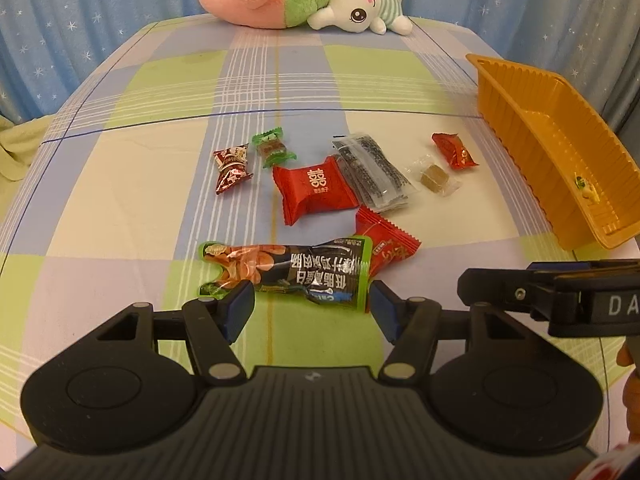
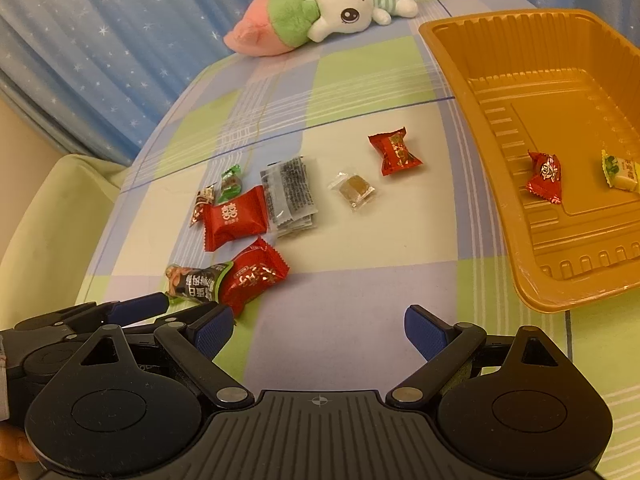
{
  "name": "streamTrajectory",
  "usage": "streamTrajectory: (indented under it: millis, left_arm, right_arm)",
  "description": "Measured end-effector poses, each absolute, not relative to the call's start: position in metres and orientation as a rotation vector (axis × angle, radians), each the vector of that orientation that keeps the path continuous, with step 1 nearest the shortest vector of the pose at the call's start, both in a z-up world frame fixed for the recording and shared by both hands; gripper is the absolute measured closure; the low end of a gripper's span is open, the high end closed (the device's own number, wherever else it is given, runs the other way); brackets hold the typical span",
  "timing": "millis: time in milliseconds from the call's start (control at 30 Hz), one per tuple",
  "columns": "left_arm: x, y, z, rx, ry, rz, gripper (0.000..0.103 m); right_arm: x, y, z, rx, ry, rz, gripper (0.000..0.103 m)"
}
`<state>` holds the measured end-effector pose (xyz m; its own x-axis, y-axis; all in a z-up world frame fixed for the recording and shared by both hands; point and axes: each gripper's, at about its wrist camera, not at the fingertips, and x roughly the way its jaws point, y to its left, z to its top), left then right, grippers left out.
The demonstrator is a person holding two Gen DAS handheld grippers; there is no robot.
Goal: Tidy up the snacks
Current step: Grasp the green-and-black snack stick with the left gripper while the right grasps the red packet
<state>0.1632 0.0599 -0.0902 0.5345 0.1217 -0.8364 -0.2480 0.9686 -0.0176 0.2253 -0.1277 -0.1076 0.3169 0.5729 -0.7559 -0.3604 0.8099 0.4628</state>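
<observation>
So we've got our left gripper point(image 1: 312, 312) low in the frame with both blue pads spread wide, sitting at either end of the long dark sausage pack point(image 1: 286, 274) — not squeezing it, though whether the pads touch the wrapper we can't tell. Our right gripper point(image 2: 318, 330) is spread apart too, with nothing between its fingers, just checked cloth point(image 2: 352, 280) under it.

Rest of the snacks sit mid-frame in the left view: a big red candy point(image 1: 314, 188), a clear pack with black print point(image 1: 372, 168) just right of it, a zigzag-edged red packet point(image 1: 386, 246) tucked under the sausage pack's right end, a small brown cube in clear wrap point(image 1: 432, 178), and a little red sweet point(image 1: 454, 150). Further left, a green-wrapped one point(image 1: 272, 148) and a dark red one point(image 1: 232, 168).

Orange tray point(image 2: 456, 76) fills the right side of the right view, holding a red sweet point(image 2: 546, 176) and a yellow-green one point(image 2: 622, 170). Plush rabbit point(image 2: 352, 4) lies along the top
</observation>
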Motion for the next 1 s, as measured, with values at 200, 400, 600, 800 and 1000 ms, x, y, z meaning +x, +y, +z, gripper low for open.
streamTrajectory:
  millis: [200, 400, 600, 800, 1000]
  left_arm:
    - [0.169, 0.063, -0.092, -0.134, 0.977, 0.223, 0.042]
    - [0.162, 0.077, -0.092, -0.156, 0.977, 0.265, 0.042]
    - [0.144, 0.11, -0.096, -0.197, 0.986, 0.368, 0.041]
    - [0.122, 0.148, -0.1, -0.231, 0.994, 0.486, 0.041]
    - [0.106, 0.171, -0.094, -0.263, 0.975, 0.523, 0.041]
  right_arm:
    - [0.227, -0.128, -0.109, 0.232, 1.09, 0.603, 0.011]
    - [0.229, -0.126, -0.11, 0.229, 1.092, 0.603, 0.011]
    - [0.23, -0.115, -0.111, 0.212, 1.095, 0.624, 0.011]
    - [0.229, -0.094, -0.109, 0.18, 1.092, 0.675, 0.011]
    - [0.229, -0.062, -0.108, 0.135, 1.072, 0.726, 0.018]
